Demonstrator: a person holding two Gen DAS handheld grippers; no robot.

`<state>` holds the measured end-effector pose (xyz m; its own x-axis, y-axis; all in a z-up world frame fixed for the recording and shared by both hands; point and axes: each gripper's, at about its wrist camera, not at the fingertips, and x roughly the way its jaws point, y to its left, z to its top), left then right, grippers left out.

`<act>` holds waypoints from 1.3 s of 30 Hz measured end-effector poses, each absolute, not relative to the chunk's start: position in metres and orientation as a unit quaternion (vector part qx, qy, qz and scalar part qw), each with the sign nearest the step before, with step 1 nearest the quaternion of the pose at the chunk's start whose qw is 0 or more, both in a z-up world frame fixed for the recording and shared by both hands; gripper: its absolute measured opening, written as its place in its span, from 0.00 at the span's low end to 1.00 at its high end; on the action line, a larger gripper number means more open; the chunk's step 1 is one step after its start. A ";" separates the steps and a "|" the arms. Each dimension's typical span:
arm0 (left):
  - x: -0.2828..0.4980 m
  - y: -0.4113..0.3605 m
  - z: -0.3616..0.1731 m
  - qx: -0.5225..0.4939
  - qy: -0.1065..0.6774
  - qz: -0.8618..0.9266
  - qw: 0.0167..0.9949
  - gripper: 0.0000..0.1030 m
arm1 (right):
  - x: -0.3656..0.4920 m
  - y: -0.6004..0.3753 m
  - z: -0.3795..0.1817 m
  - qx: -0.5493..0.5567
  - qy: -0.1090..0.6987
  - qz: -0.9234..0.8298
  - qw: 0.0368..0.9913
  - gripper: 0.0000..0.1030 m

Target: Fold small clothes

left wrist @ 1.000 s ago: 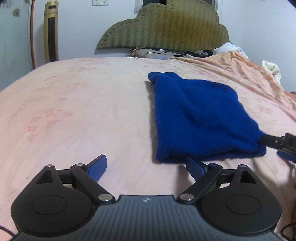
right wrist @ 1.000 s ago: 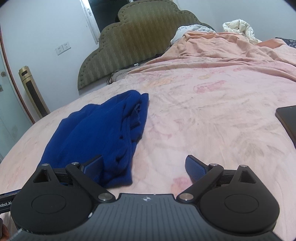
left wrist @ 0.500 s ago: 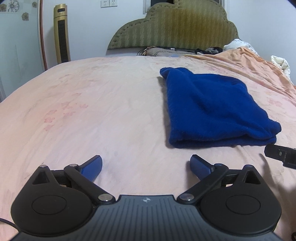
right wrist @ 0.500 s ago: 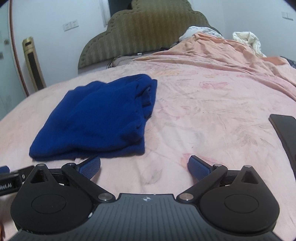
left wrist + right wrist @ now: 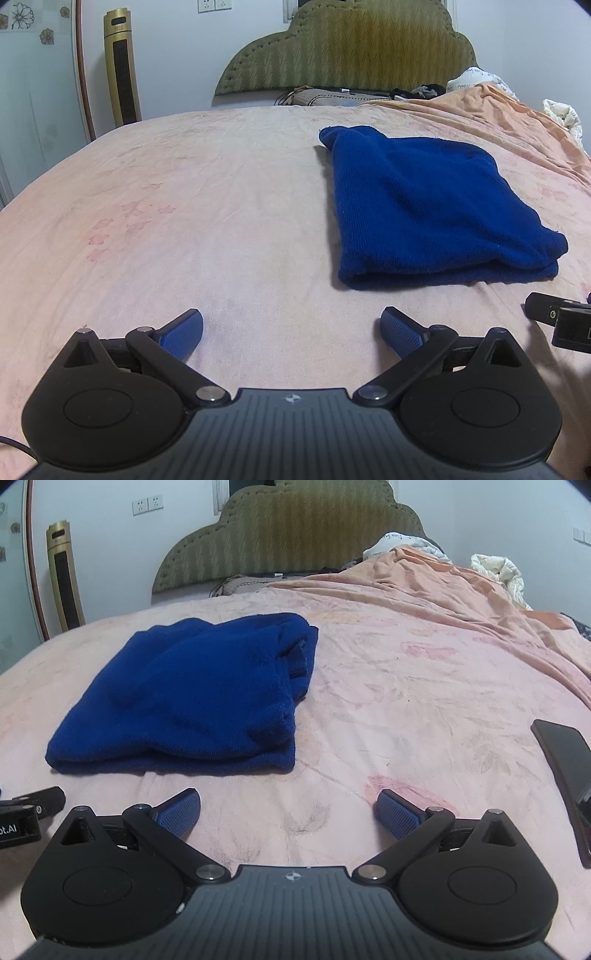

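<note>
Hovering nearest over the pale pink, faintly flower-printed bedsheet (image 5: 184, 206), the left gripper (image 5: 291, 330) and right gripper (image 5: 288, 810) are both standing with jaws wide apart, ribbed blue pads gripping nothing. Just beyond them, the folded, soft-knit royal blue garment (image 5: 424, 210) is lying flat on the sheet in a rough rectangle, touching neither gripper. A flat black phone (image 5: 565, 749) is resting off to the right. Farther back, the scalloped olive upholstered headboard (image 5: 347, 44) is rising.
</note>
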<state>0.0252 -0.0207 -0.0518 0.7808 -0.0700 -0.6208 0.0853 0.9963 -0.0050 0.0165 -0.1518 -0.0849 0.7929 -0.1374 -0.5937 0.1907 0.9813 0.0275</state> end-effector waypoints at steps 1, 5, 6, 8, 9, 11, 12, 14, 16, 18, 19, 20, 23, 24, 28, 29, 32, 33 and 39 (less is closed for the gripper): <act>0.025 -0.021 -0.052 0.012 0.328 -0.041 0.944 1.00 | 0.017 -0.151 -0.085 0.041 0.311 -0.087 0.946 1.00; 0.025 -0.021 -0.052 0.012 0.329 -0.041 0.944 1.00 | 0.018 -0.150 -0.085 0.034 0.314 -0.090 0.945 1.00; 0.025 -0.021 -0.052 0.012 0.329 -0.041 0.944 1.00 | 0.018 -0.150 -0.086 0.033 0.314 -0.090 0.944 1.00; 0.025 -0.021 -0.052 0.012 0.329 -0.041 0.944 1.00 | 0.019 -0.149 -0.086 0.031 0.318 -0.091 0.943 1.00; 0.025 -0.021 -0.052 0.012 0.329 -0.041 0.943 1.00 | 0.019 -0.147 -0.086 0.026 0.319 -0.092 0.943 1.00; 0.025 -0.021 -0.052 0.012 0.329 -0.041 0.944 1.00 | 0.019 -0.146 -0.086 0.023 0.319 -0.092 0.943 1.00; 0.025 -0.021 -0.052 0.012 0.329 -0.041 0.944 1.00 | 0.019 -0.147 -0.086 0.026 0.319 -0.091 0.943 1.00; 0.025 -0.021 -0.052 0.012 0.329 -0.041 0.944 1.00 | 0.019 -0.148 -0.086 0.027 0.320 -0.089 0.943 1.00; 0.025 -0.021 -0.052 0.012 0.328 -0.041 0.944 1.00 | 0.019 -0.148 -0.086 0.026 0.321 -0.085 0.943 1.00; 0.025 -0.021 -0.052 0.012 0.329 -0.041 0.944 1.00 | 0.019 -0.147 -0.086 0.024 0.321 -0.079 0.943 1.00; 0.025 -0.021 -0.052 0.012 0.329 -0.041 0.944 1.00 | 0.019 -0.147 -0.086 0.022 0.322 -0.076 0.943 1.00; 0.026 -0.022 -0.052 0.013 0.329 -0.041 0.943 1.00 | 0.020 -0.146 -0.086 0.020 0.322 -0.074 0.944 1.00; 0.026 -0.022 -0.052 0.013 0.329 -0.041 0.944 1.00 | 0.020 -0.144 -0.086 0.015 0.322 -0.067 0.944 1.00; 0.026 -0.022 -0.052 0.013 0.329 -0.041 0.943 1.00 | 0.020 -0.144 -0.086 0.014 0.322 -0.065 0.944 1.00; 0.026 -0.022 -0.052 0.013 0.329 -0.041 0.943 1.00 | 0.020 -0.143 -0.085 0.012 0.322 -0.064 0.945 1.00; 0.026 -0.022 -0.052 0.013 0.329 -0.041 0.943 1.00 | 0.019 -0.143 -0.085 0.011 0.322 -0.062 0.945 1.00; 0.026 -0.022 -0.052 0.013 0.329 -0.041 0.943 1.00 | 0.019 -0.141 -0.085 0.006 0.322 -0.049 0.946 1.00; 0.026 -0.022 -0.052 0.012 0.329 -0.041 0.943 1.00 | 0.019 -0.141 -0.085 0.006 0.322 -0.046 0.946 1.00; 0.024 -0.022 -0.054 0.008 0.329 -0.035 0.944 1.00 | 0.019 -0.142 -0.084 0.009 0.323 -0.042 0.946 1.00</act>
